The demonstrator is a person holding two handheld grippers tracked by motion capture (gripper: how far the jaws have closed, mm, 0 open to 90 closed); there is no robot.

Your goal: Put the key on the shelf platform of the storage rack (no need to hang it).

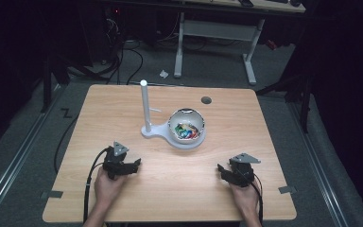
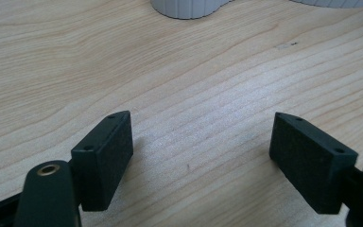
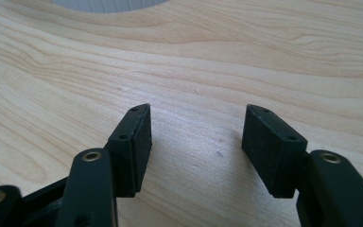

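A white stand sits near the table's middle, with an upright white post on its left end and a white bowl on its right end. Small coloured pieces lie in the bowl. My left gripper rests low over the wood at the front left, held by a hand, open with nothing between its jaws. My right gripper rests at the front right, also held by a hand, open and empty. The ribbed white base shows at the top of the left gripper view.
The wooden table has a round dark grommet near its far edge. Black cables trail from the grippers toward the front edge. Beyond the table stand a white desk frame and cables on a grey floor.
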